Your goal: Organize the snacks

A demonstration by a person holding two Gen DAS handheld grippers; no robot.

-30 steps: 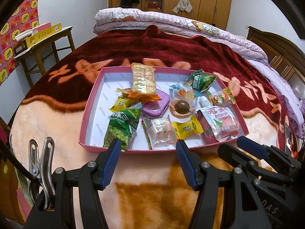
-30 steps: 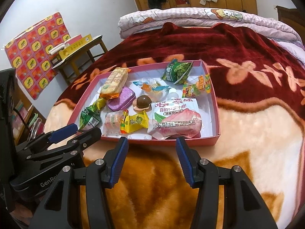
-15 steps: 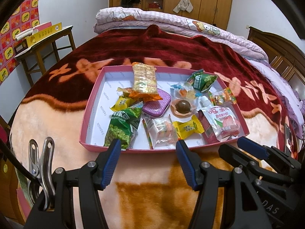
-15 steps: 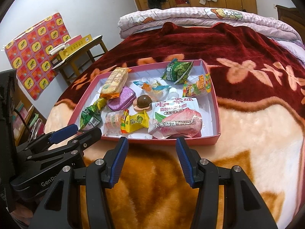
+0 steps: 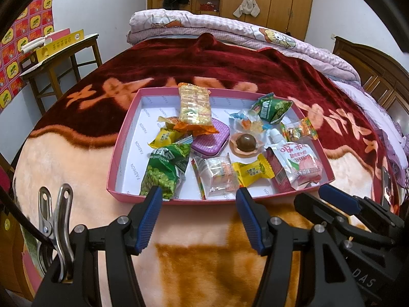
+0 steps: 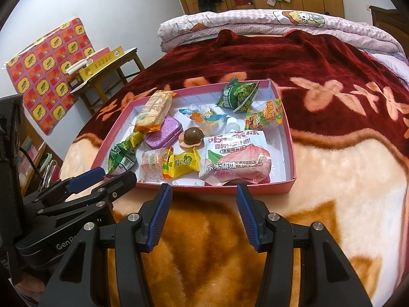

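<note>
A pink tray lies on the blanket and holds several snacks. Among them are a green pea bag, a purple tin, a chocolate ball, a peach jelly pouch and a yellow candy. My left gripper hovers open just before the tray's near rim. Beside it my right gripper also stands open, with nothing between its blue pads.
The tray rests on a red, peach and orange plush blanket over a bed. A folded quilt lies at the far end. A wooden side table with a yellow box stands left of the bed. A metal clip hangs at my left gripper.
</note>
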